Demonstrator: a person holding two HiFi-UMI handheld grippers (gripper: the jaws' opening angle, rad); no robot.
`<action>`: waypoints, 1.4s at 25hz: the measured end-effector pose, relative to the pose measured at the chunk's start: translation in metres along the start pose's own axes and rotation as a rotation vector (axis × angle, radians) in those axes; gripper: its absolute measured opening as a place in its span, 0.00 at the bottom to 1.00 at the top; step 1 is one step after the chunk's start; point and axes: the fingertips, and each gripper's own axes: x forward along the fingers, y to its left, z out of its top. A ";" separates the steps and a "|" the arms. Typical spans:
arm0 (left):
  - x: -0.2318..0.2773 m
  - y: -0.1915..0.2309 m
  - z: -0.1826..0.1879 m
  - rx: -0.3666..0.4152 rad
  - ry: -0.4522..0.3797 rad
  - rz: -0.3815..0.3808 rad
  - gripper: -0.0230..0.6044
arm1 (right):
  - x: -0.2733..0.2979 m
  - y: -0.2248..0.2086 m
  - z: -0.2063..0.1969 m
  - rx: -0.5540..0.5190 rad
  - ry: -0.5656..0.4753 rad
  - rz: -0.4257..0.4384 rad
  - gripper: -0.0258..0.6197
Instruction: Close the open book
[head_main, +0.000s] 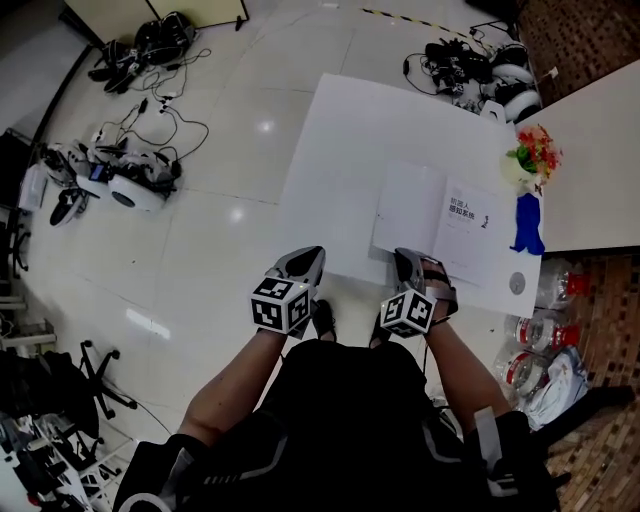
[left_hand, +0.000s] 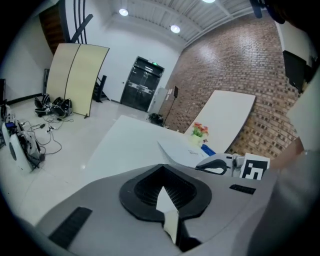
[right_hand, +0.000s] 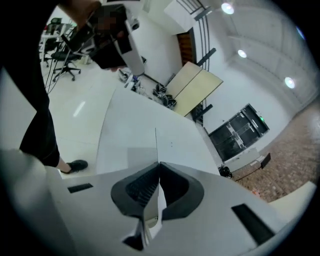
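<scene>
The open book (head_main: 435, 222) lies by the near edge of the table (head_main: 340, 150), the right gripper (head_main: 406, 258) with fingers pinched on its left page (right_hand: 155, 144), probably best swung gently over the spine, while the left gripper (head_main: 311, 256) hovers, fingers together, empty.

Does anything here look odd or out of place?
One page of the open book stands on edge, pinched in the right tongs. Cables and gear lie tangled across the floor.
</scene>
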 end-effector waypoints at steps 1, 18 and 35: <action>0.004 -0.005 0.002 0.008 0.003 -0.014 0.03 | -0.008 -0.006 0.001 0.048 -0.026 -0.016 0.05; 0.091 -0.147 0.018 0.217 0.117 -0.283 0.03 | -0.104 -0.080 -0.143 1.161 -0.245 -0.284 0.04; 0.124 -0.170 0.030 0.255 0.140 -0.250 0.03 | -0.085 -0.036 -0.254 1.597 -0.063 -0.143 0.11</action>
